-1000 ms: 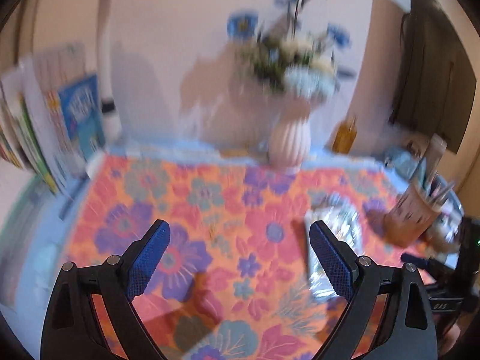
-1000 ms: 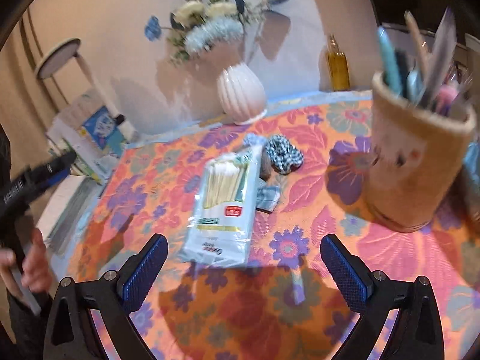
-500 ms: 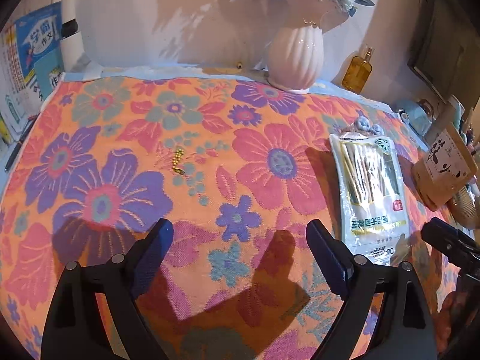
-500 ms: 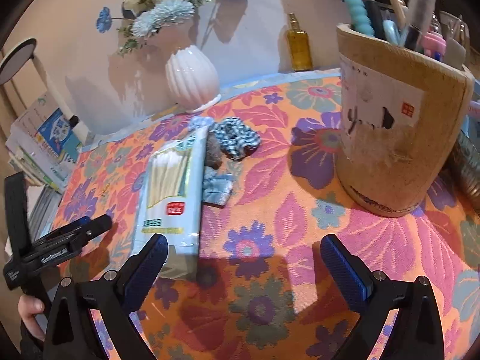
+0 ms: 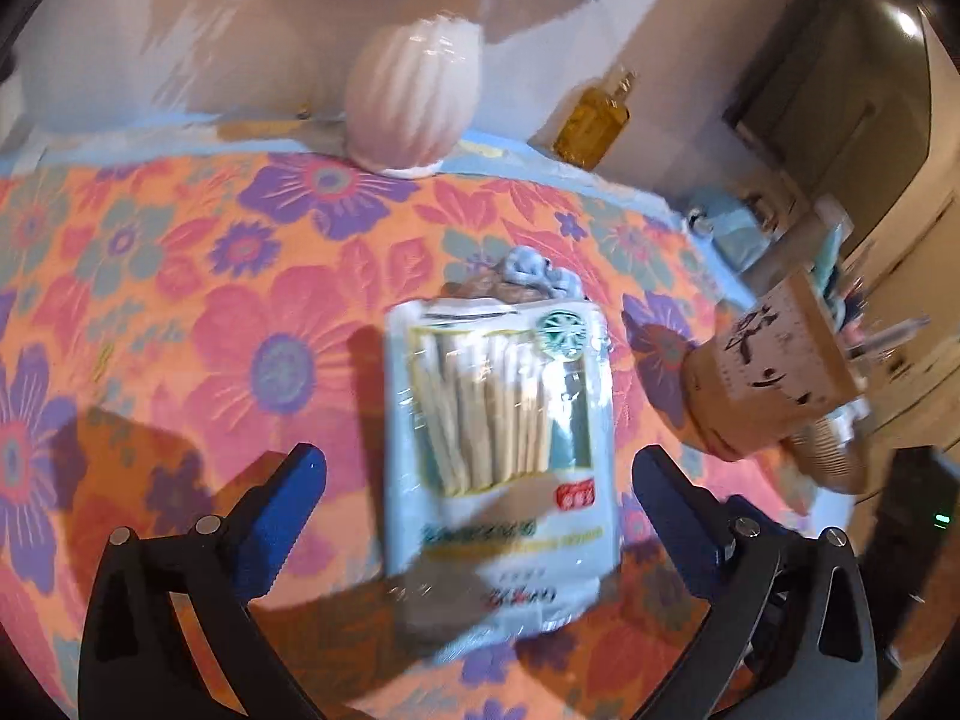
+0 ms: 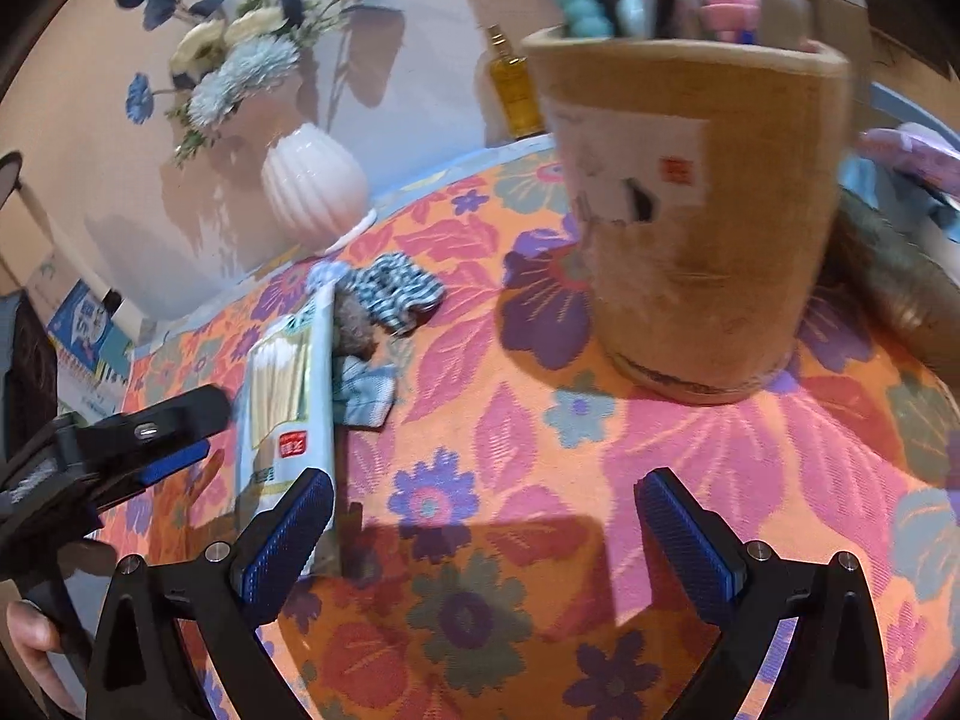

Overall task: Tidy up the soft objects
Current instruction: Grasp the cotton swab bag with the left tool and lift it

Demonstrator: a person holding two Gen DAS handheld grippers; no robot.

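A clear packet of cotton swabs (image 5: 504,420) lies flat on the floral tablecloth (image 5: 180,312); it also shows in the right wrist view (image 6: 288,396). My left gripper (image 5: 480,486) is open, its jaws on either side of the packet's near end, just above it. Behind the packet lie a blue-and-white checked scrunchie (image 6: 393,294), a brown fuzzy scrunchie (image 6: 354,330) and a light blue checked bow (image 6: 363,396). A pale blue scrunchie (image 5: 534,270) peeks out past the packet's far end. My right gripper (image 6: 483,534) is open and empty over the cloth, right of the packet.
A tan pen holder (image 6: 702,204) full of pens stands at the right; it also shows in the left wrist view (image 5: 774,384). A white ribbed vase (image 6: 315,186) with flowers and an amber bottle (image 6: 513,84) stand by the wall. Books (image 6: 84,330) lean at the far left.
My left gripper has swung right and come down over the swab packet, which now lies between its jaws. My right gripper has moved forward, closer to the pen holder.
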